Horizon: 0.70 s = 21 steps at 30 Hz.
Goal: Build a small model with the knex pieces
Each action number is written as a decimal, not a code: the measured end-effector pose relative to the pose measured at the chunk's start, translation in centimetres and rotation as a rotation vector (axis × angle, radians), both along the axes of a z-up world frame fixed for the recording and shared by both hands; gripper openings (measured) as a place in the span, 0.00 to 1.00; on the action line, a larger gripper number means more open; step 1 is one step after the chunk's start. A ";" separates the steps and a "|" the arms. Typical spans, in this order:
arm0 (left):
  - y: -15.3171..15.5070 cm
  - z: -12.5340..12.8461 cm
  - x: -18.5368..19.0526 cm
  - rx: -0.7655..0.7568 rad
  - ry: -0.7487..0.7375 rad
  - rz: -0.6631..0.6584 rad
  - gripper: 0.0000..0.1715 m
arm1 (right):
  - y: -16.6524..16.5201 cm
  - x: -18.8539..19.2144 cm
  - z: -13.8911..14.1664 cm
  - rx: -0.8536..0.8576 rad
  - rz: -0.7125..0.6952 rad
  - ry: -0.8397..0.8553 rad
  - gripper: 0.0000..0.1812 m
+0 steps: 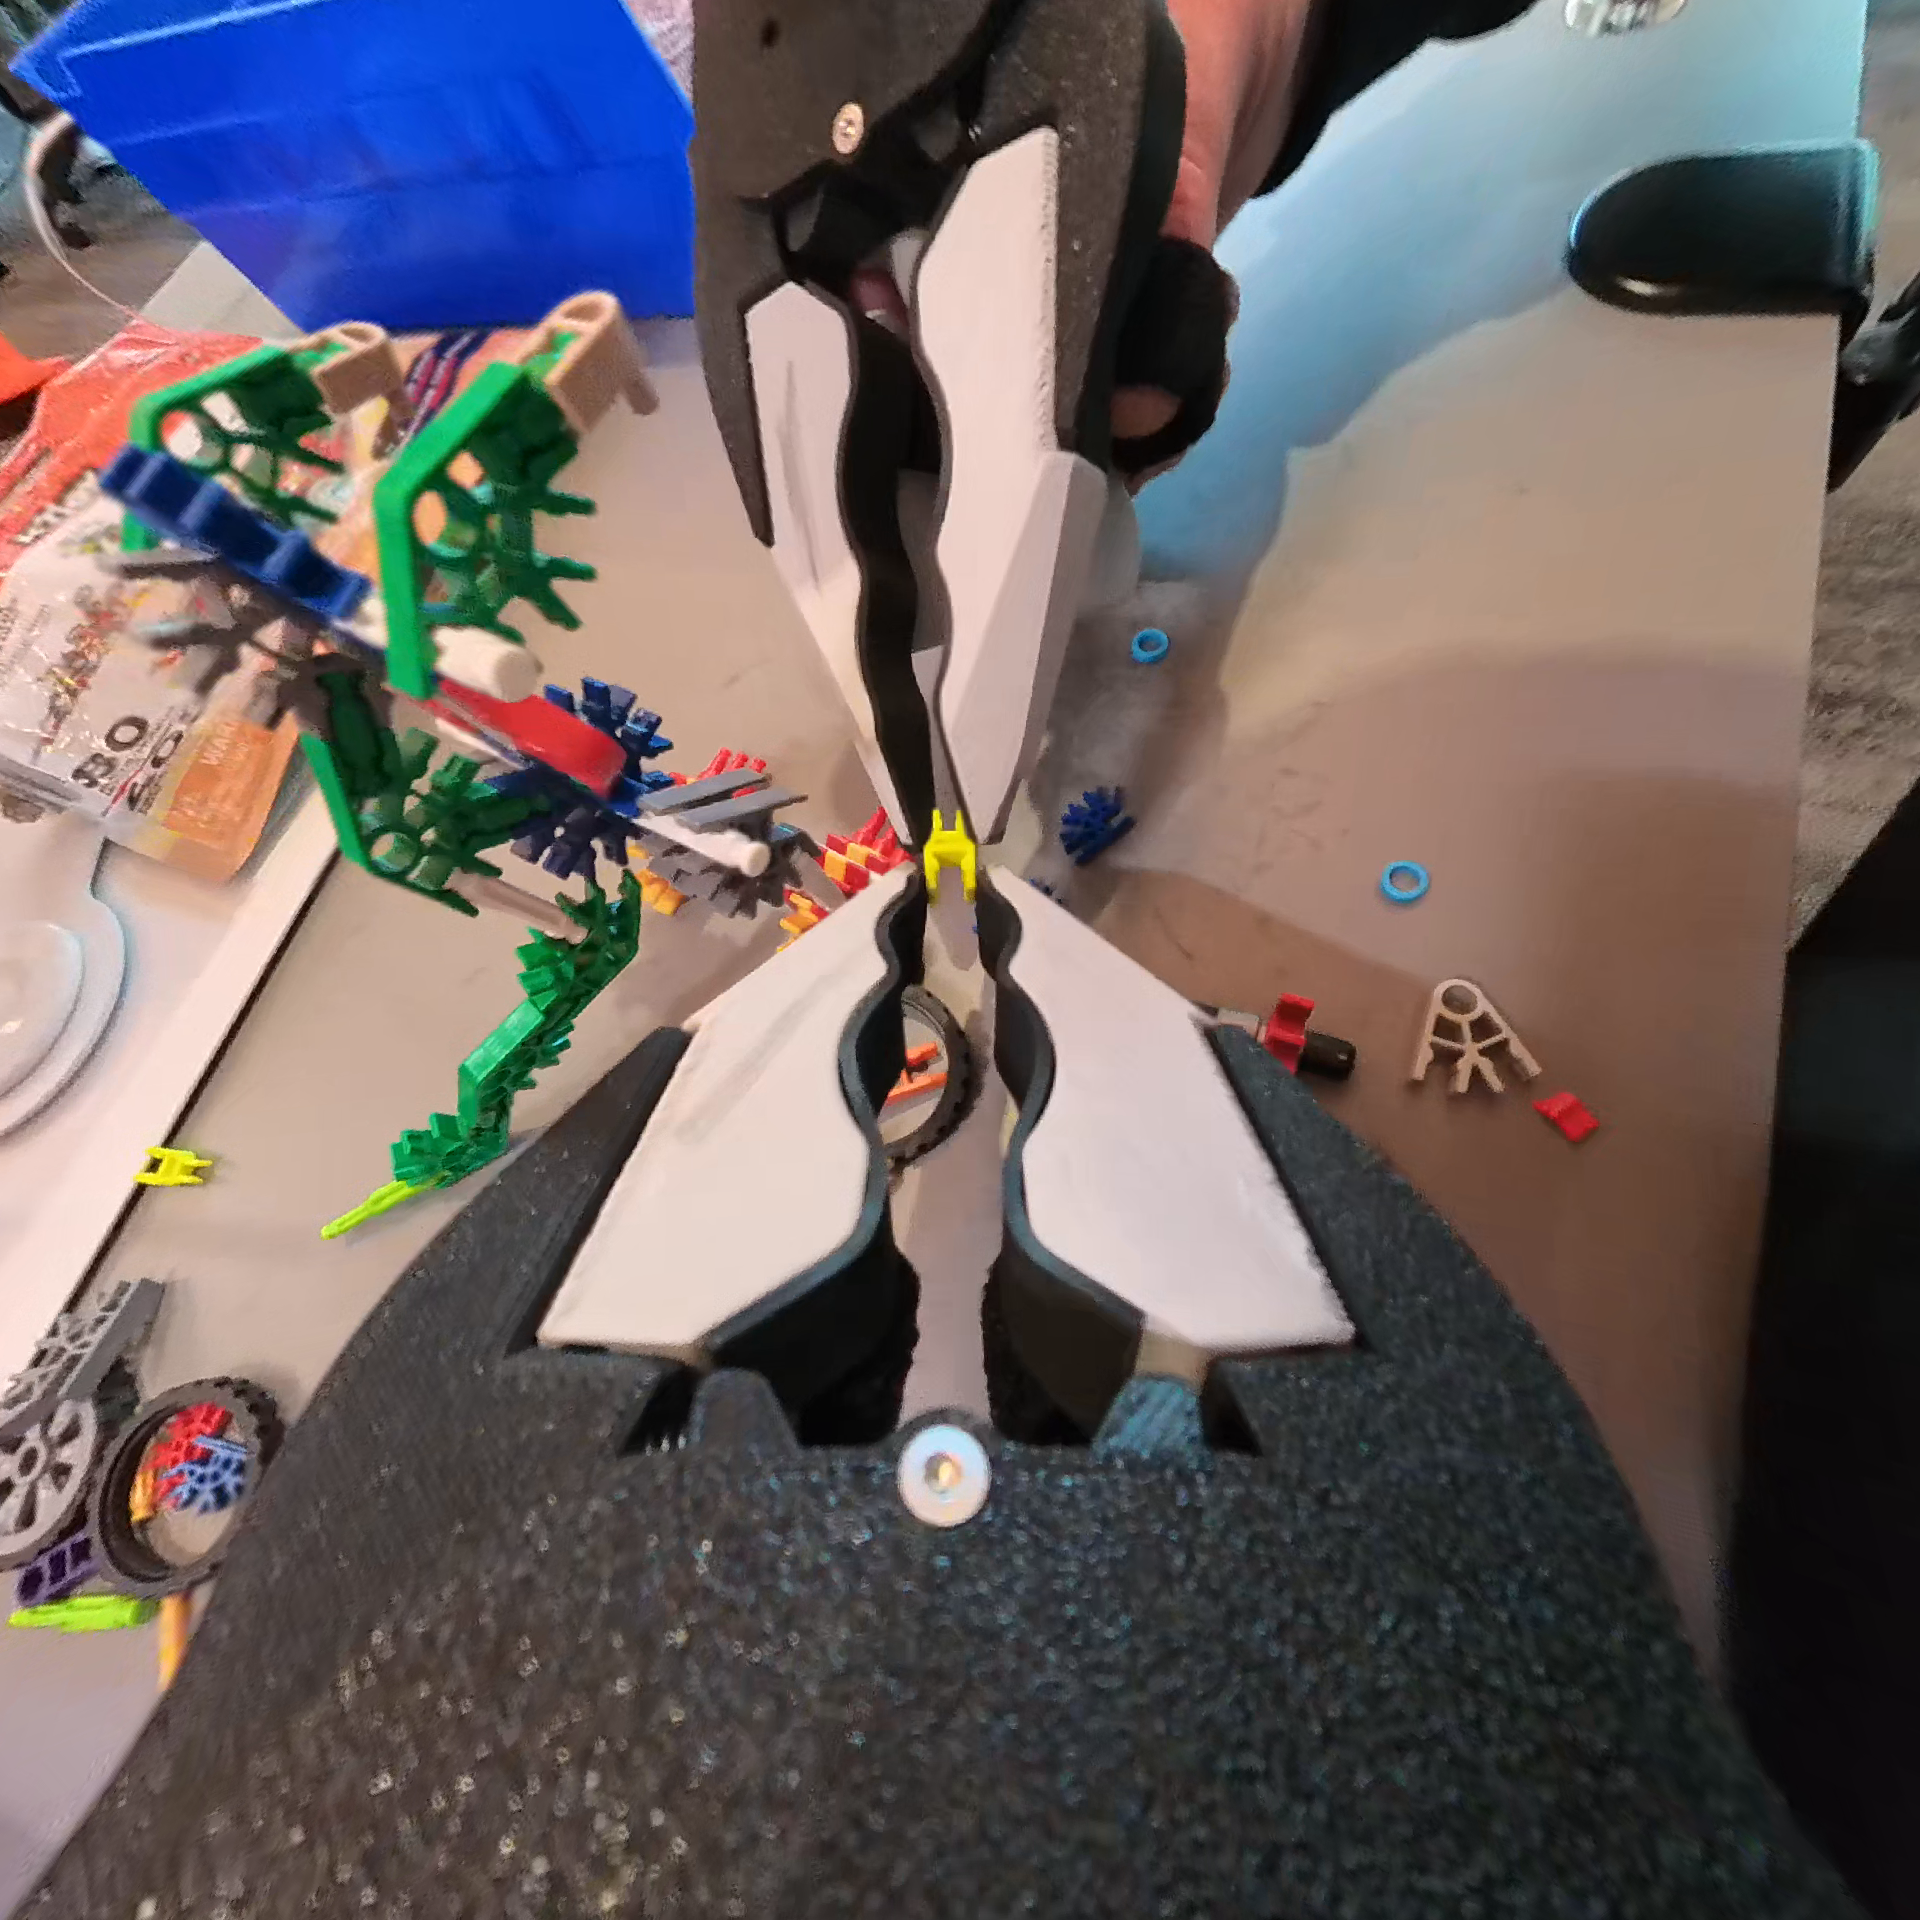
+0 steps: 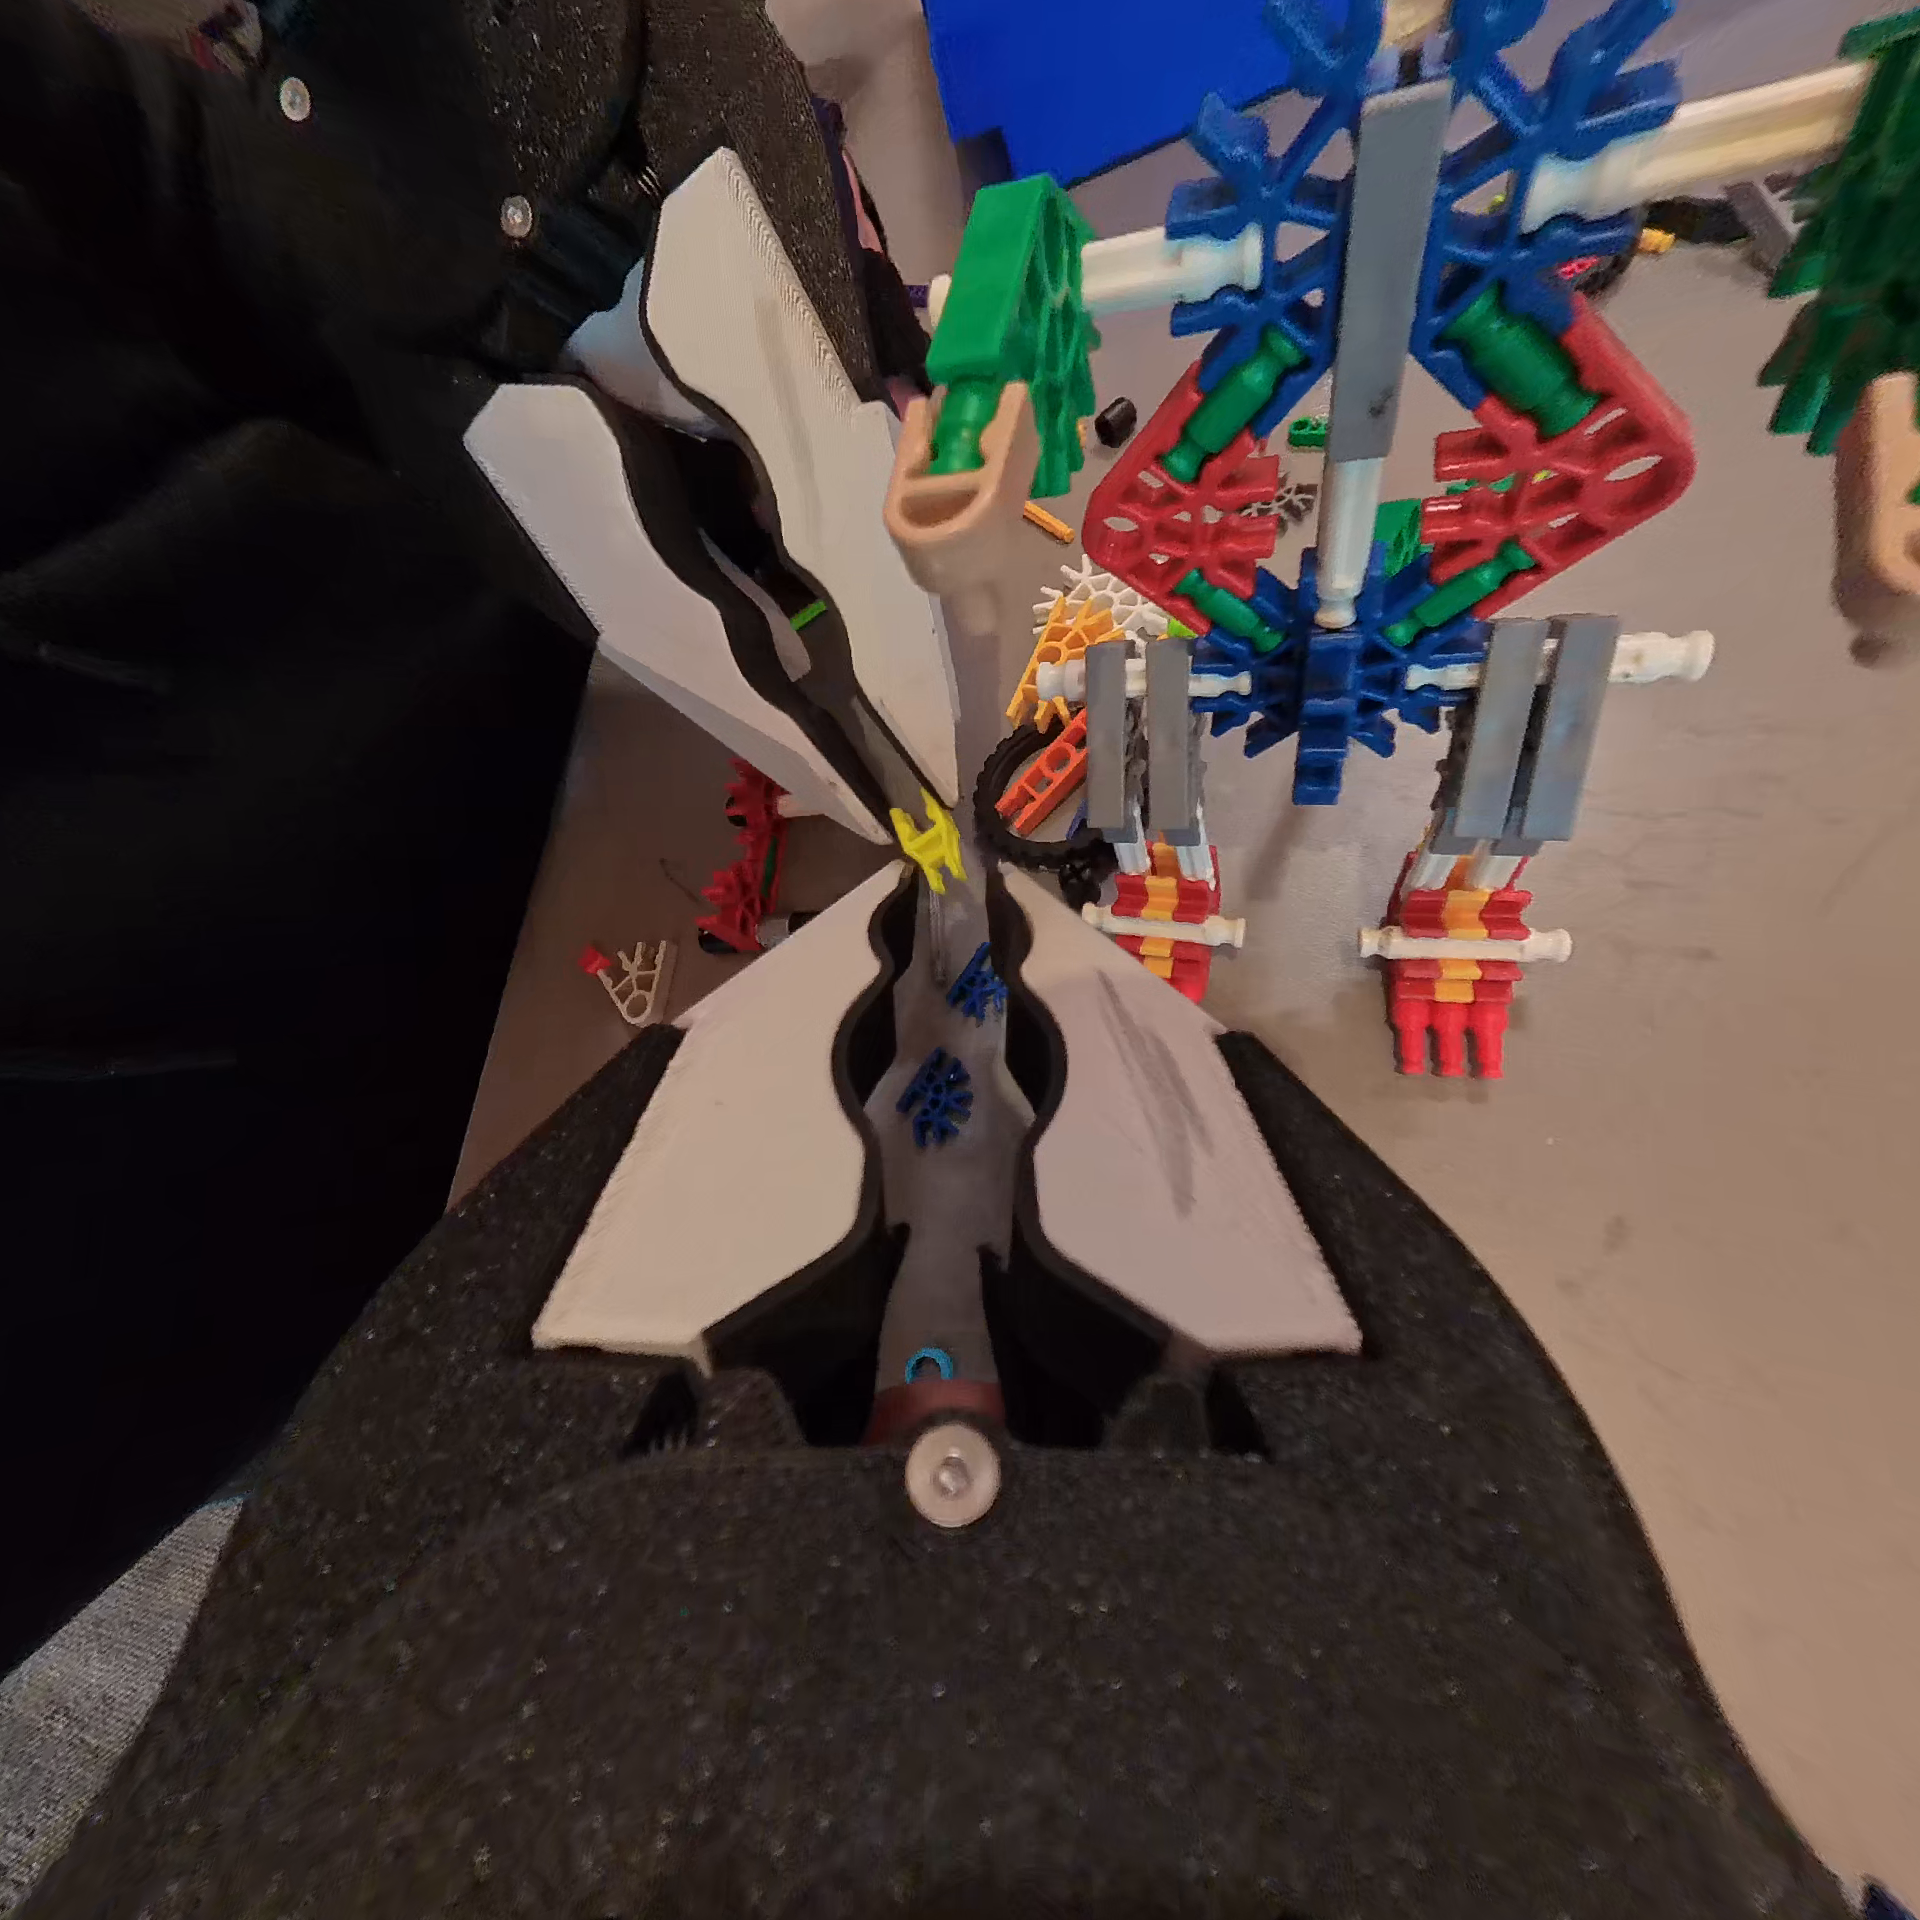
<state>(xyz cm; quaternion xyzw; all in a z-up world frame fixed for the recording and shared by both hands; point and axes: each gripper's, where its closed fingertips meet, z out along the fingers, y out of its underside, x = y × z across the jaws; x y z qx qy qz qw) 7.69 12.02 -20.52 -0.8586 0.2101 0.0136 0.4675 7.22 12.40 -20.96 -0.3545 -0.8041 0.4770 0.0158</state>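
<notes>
A small yellow connector [image 1: 948, 857] is pinched between both grippers, which meet tip to tip above the grey table [image 1: 1507, 727]. My left gripper [image 1: 951, 894] is shut on its lower end. My right gripper [image 2: 948, 883] comes from the opposite side and is shut on its other end; the connector shows there too [image 2: 928, 842]. In the left wrist view the right gripper [image 1: 951, 831] points down from the top, with a gloved hand [image 1: 1174, 343] behind it. In the right wrist view the left gripper [image 2: 914, 821] reaches in from the upper left.
A toy figure of coloured rods and connectors [image 2: 1340, 623] stands close by, left of the grippers in the left wrist view [image 1: 457, 623]. A blue bin [image 1: 395, 156] is behind it. A tyre [image 1: 925, 1081], blue connector [image 1: 1096, 821], blue rings [image 1: 1403, 883], tan connector [image 1: 1470, 1039] and wheels [image 1: 135, 1455] lie loose. My two grippers' fingertips are within a few centimetres of each other.
</notes>
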 end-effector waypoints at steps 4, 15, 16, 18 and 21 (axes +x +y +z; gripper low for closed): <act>0.1 0.8 -0.5 0.030 -0.050 0.029 0.04 | 0.2 -0.1 -0.1 0.013 -0.009 0.005 0.07; 0.5 1.5 0.0 0.064 -0.066 0.026 0.04 | -0.4 -0.2 0.7 -0.005 -0.006 0.042 0.07; 0.5 1.6 0.0 0.067 -0.069 0.028 0.04 | -0.4 -0.2 0.7 -0.005 -0.007 0.045 0.07; 0.5 1.7 -0.1 0.075 -0.074 0.034 0.04 | -0.4 -0.3 0.9 -0.009 -0.010 0.050 0.06; 0.5 1.9 -0.4 0.090 -0.045 0.043 0.04 | -0.4 -0.4 1.2 -0.038 -0.018 0.041 0.06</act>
